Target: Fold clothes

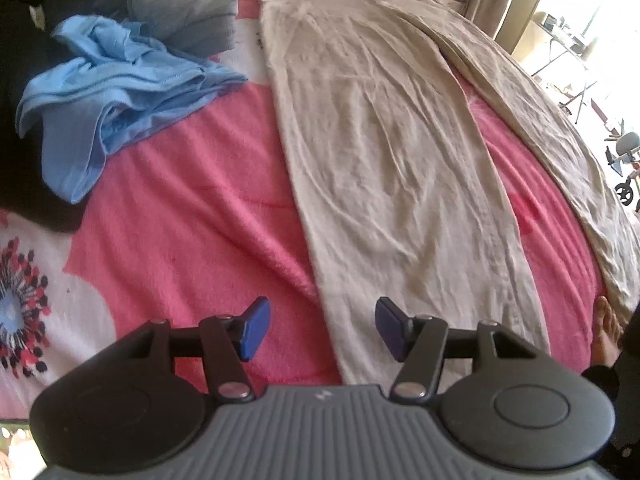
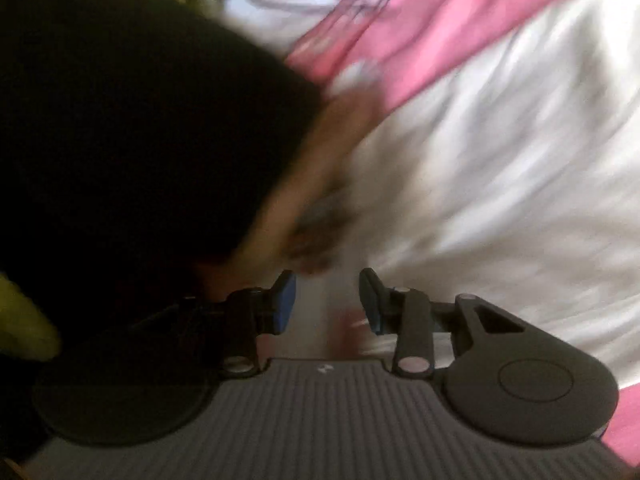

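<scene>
At the bed's left edge we saw a dark garment [image 1: 24, 40], and next to it a crumpled blue shirt [image 1: 116, 92] and a grey bundle [image 1: 184, 12], heaped there, we judged, to wait their turn. Our left claw [image 1: 318, 330] hovered spread and empty over the near edge of the pink blanket [image 1: 192, 208], its fingers straddling the left border of the beige trousers [image 1: 380, 140]; we judged it was placed to take that hem. The trousers lay flat, legs running from the near edge toward the far edge, the second leg [image 1: 560, 120] splayed toward the bed's right edge, a layout suited to folding one leg over the other. Our right claw [image 2: 327, 300] was also spread, holding nothing, above pale cloth [image 2: 500, 180] in a blurred view.
</scene>
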Tool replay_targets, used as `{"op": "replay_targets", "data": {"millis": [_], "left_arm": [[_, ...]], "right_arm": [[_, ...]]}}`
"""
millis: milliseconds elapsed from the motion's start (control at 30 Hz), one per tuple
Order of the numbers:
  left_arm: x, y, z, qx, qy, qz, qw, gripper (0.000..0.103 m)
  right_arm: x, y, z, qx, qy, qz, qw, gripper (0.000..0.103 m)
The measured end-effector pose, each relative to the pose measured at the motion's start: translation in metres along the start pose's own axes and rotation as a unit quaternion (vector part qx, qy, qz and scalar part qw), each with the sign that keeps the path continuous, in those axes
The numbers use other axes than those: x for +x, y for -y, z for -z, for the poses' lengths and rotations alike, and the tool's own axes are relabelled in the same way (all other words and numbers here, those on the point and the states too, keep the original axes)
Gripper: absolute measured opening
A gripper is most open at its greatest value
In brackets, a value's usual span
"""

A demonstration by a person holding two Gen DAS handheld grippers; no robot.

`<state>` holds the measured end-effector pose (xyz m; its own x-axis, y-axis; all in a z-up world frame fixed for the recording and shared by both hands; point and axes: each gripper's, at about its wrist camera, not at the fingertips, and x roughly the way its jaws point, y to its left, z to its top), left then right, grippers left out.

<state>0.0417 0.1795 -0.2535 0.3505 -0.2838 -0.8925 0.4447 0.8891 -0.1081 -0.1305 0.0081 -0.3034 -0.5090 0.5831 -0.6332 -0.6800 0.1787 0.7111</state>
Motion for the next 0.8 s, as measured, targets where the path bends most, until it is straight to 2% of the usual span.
{"op": "replay_targets", "data": {"millis": [100,200,267,333,367,433,500,567,633,667,733,800], "left_arm": [[-0.007,0.005,-0.009,0.007,0.017,-0.003,0.9998,0.061],[-0.016,0.0,-0.018,-0.015,0.05,-0.004,0.9986,0.069],[-0.022,-0.006,-0.024,-0.041,0.069,0.0,0.9968,0.071],[-0.026,-0.012,-0.026,-0.071,0.088,0.015,0.9935,0.08],[-0.028,-0.013,-0.028,-0.082,0.096,0.023,0.9917,0.085],[-0.031,-0.013,-0.034,-0.094,0.11,0.029,0.989,0.088],[-0.032,-0.01,-0.039,-0.098,0.119,0.021,0.9878,0.091],[-0.032,-0.006,-0.042,-0.1,0.125,0.015,0.9871,0.095],[-0.032,-0.003,-0.044,-0.103,0.13,0.012,0.9861,0.097],[-0.032,-0.001,-0.046,-0.105,0.132,0.01,0.9856,0.097],[-0.032,0.004,-0.048,-0.109,0.134,0.003,0.9849,0.097],[-0.032,0.008,-0.05,-0.114,0.138,-0.004,0.9839,0.097]], "right_arm": [[-0.03,0.0,0.0,-0.004,0.022,0.022,1.0,0.035],[-0.097,0.027,-0.012,0.042,0.096,0.039,0.994,0.036],[-0.14,0.036,-0.014,0.06,0.14,0.097,0.984,0.05],[-0.173,0.042,-0.01,0.074,0.173,0.176,0.966,0.058],[-0.189,0.043,-0.008,0.081,0.193,0.215,0.954,0.066],[-0.217,0.047,0.0,0.097,0.231,0.283,0.926,0.081],[-0.243,0.053,0.002,0.108,0.273,0.335,0.896,0.086],[-0.262,0.054,0.001,0.113,0.315,0.376,0.864,0.097],[-0.267,0.05,-0.002,0.108,0.346,0.422,0.831,0.102],[-0.268,0.047,-0.004,0.102,0.36,0.451,0.811,0.102],[-0.257,0.046,-0.012,0.093,0.375,0.495,0.779,0.102],[-0.255,0.047,-0.016,0.088,0.398,0.51,0.757,0.102]]}}
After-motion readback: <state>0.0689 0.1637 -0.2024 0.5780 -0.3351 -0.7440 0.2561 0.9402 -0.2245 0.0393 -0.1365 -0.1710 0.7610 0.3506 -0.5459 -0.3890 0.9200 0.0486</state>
